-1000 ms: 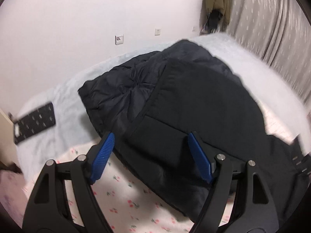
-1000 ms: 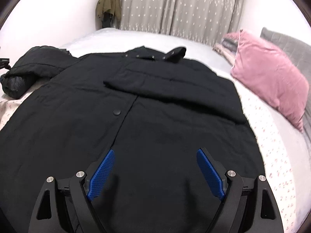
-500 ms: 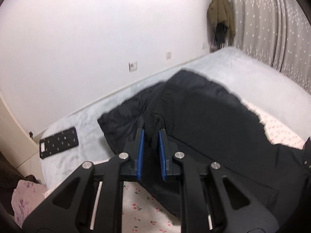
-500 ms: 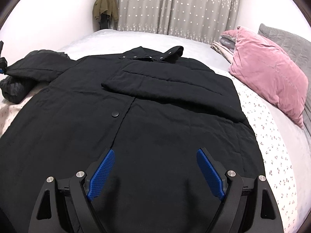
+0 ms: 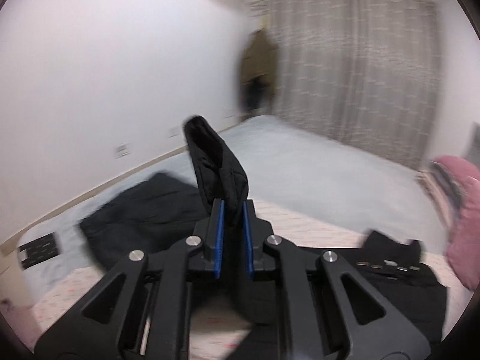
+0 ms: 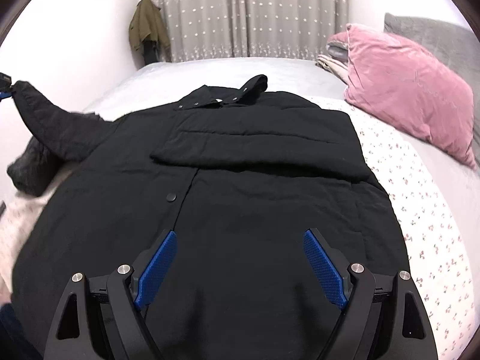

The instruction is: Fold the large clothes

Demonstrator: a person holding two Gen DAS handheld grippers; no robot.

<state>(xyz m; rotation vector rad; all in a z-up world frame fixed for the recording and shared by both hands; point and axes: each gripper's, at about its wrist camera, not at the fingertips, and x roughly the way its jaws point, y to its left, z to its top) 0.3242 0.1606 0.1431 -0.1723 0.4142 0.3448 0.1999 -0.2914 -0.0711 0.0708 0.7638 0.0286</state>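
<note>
A large black padded coat (image 6: 240,198) lies front-up on the bed, collar (image 6: 231,93) at the far end, its right sleeve (image 6: 255,147) folded across the chest. My left gripper (image 5: 231,213) is shut on the cuff of the coat's left sleeve (image 5: 216,165) and holds it lifted above the bed; the raised sleeve also shows at the left edge of the right wrist view (image 6: 51,126). My right gripper (image 6: 240,264) is open and empty, hovering over the coat's lower front.
A pink pillow (image 6: 411,90) and a grey pillow (image 6: 435,39) lie at the right of the bed. The floral sheet (image 6: 426,210) shows to the coat's right. An olive jacket (image 6: 147,30) hangs by the curtain. A dark patterned flat object (image 5: 39,249) lies at the bed's left edge.
My left gripper closed on the left sleeve's cuff and lifted it up off the bed, swinging toward the coat's body. My right gripper stayed open over the coat.
</note>
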